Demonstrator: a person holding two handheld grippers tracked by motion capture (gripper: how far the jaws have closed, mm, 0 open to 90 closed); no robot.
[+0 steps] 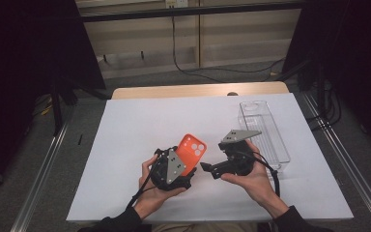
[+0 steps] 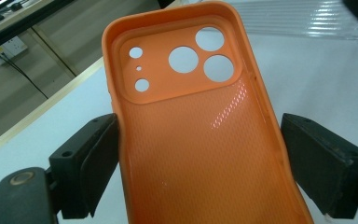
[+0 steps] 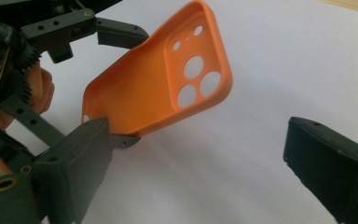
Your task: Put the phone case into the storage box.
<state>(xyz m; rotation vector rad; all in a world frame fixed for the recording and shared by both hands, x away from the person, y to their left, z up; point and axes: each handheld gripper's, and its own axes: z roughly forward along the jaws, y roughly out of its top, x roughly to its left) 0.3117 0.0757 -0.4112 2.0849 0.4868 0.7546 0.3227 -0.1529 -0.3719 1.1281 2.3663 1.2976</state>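
Observation:
An orange phone case (image 1: 192, 150) with round camera cut-outs is held tilted above the white sheet, its hollow inner side (image 2: 191, 116) turned to the left gripper view. My left gripper (image 1: 184, 166) is shut on it, one pad pressing each long edge (image 2: 200, 154). My right gripper (image 1: 208, 169) points left toward the case from close by, a short gap apart. Its jaws (image 3: 200, 158) stand open wide with nothing between them. The case (image 3: 158, 88) and the left gripper (image 3: 121, 86) clamping its lower half show just beyond them.
A white sheet (image 1: 140, 125) covers the wooden table. A clear plastic tray (image 1: 263, 130) lies at the right, just behind my right hand; its ribbed edge (image 2: 303, 18) shows past the case. Cables trail from both grippers toward the near edge.

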